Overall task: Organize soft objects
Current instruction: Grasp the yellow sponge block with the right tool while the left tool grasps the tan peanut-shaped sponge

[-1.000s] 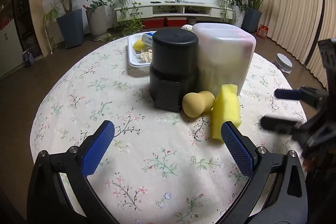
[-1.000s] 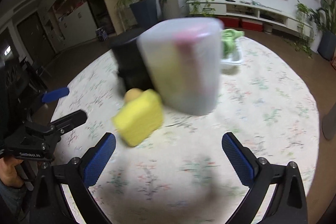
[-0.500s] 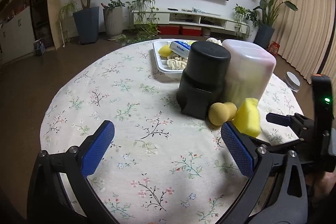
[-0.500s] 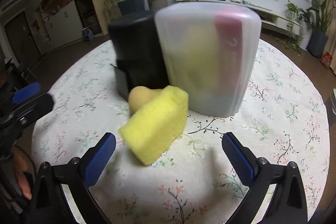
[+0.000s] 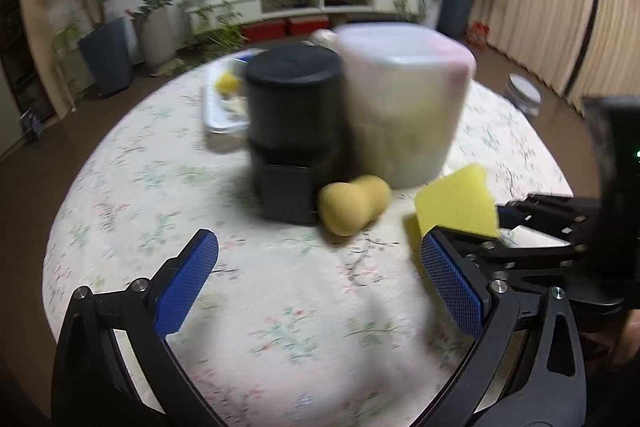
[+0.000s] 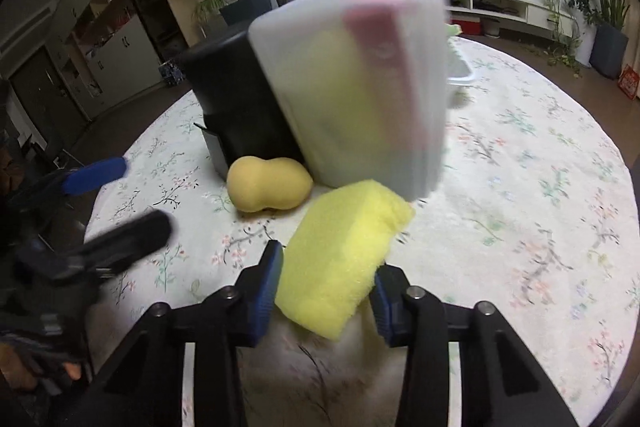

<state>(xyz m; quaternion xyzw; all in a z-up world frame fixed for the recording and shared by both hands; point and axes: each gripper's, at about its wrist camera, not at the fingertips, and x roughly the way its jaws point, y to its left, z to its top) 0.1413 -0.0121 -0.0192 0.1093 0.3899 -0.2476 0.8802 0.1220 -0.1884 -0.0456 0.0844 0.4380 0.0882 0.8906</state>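
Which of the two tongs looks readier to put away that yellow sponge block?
Probably the right tongs: just closed, they pinch the yellow rectangular foam sponge. The left tongs are open and empty beside it.

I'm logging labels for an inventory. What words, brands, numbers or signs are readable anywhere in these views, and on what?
None can be read.
Pink item inside the translucent container: a faint mark, too blurred to read.
Red box on the floor by the right edge: possible print, too small.
Black container, yellow sponge and tan sponge: no lettering visible.
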